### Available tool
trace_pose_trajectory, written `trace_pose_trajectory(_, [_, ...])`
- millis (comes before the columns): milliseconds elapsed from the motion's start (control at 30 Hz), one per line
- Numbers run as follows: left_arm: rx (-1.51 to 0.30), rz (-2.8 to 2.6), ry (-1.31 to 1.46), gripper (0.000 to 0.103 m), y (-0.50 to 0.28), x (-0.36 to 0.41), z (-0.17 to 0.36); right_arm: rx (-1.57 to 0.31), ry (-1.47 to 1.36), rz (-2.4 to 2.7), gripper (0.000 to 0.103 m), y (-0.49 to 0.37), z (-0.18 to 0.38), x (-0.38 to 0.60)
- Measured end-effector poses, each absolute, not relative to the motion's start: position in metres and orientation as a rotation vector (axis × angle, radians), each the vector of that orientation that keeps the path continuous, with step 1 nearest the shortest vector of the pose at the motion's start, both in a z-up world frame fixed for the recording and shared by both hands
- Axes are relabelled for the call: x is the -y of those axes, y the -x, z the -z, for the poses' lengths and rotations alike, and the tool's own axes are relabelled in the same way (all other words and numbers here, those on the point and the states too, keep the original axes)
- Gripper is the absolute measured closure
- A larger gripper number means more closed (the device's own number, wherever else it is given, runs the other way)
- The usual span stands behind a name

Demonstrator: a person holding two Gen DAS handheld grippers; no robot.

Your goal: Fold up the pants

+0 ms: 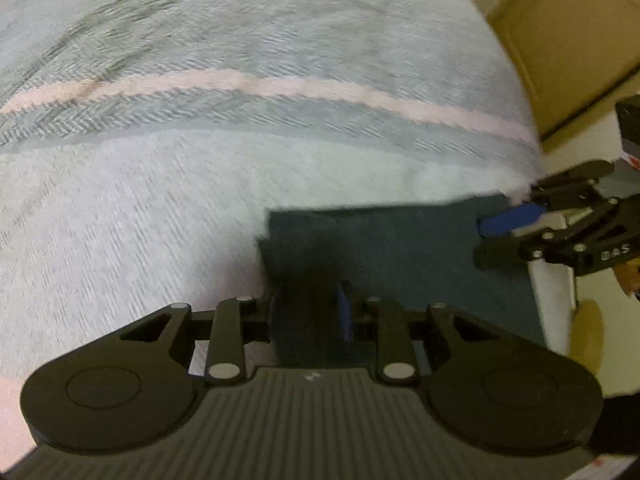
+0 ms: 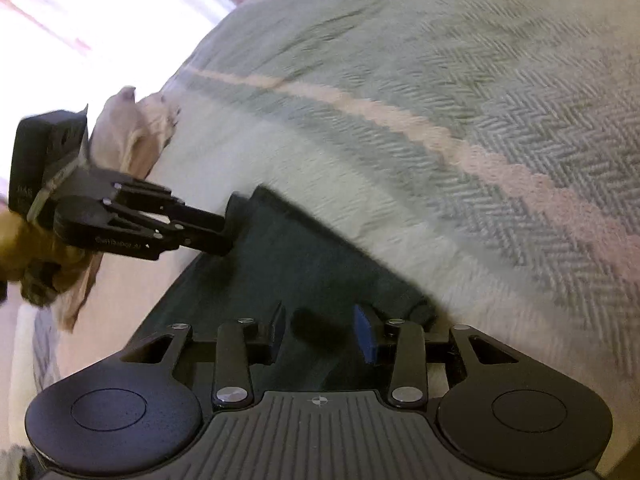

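Observation:
Dark navy pants [image 1: 400, 248] lie folded flat on a pale herringbone blanket [image 1: 200, 160]. In the left wrist view my left gripper [image 1: 308, 320] points down over the near left end of the pants, its fingers apart with dark cloth in the gap. My right gripper [image 1: 486, 240] stands at the right end, blue pad showing, fingers apart. In the right wrist view the pants [image 2: 280, 264] run away to the left. My right gripper [image 2: 324, 332] stands open over the near end, and my left gripper [image 2: 230, 224] straddles the far corner.
The blanket [image 2: 440, 160] has a pink stripe and covers a bed. Its edge drops off just right of the pants [image 1: 536, 184], with a brown cardboard panel [image 1: 560, 40] beyond. A crumpled beige cloth [image 2: 136, 128] lies behind the left gripper. Bright light fills the upper left of the right wrist view.

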State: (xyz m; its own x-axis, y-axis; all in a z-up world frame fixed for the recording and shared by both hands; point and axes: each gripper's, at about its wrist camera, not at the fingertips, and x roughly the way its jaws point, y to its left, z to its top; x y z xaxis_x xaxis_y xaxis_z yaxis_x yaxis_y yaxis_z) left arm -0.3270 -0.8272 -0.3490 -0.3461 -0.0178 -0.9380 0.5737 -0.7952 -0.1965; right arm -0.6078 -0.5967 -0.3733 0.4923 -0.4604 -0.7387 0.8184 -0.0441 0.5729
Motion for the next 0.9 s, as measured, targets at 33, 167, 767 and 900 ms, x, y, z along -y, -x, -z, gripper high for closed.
trace_pose_trajectory(33, [-0.748,2.186,-1.499,0.074,0.327,0.832,0.351,-0.373,-1.221,1.066,0.069,0.609,0.376,0.601])
trace_pose_trajectory(167, [-0.721,2.196,-1.449,0.077,0.315,0.828,0.332,-0.434,-1.159,1.056,0.068,0.607,0.368,0.6])
trace_pose_trajectory(767, [-0.347,2.3,-1.46,0.078,0.082,0.576,0.312,-0.816,-0.756,1.069,0.056,0.37,0.328,0.375])
trace_pose_trajectory(900, [-0.243,2.373,-1.414,0.078,0.087,0.57,0.339,-0.99,-0.494,1.074,0.056,0.32,0.347,0.356])
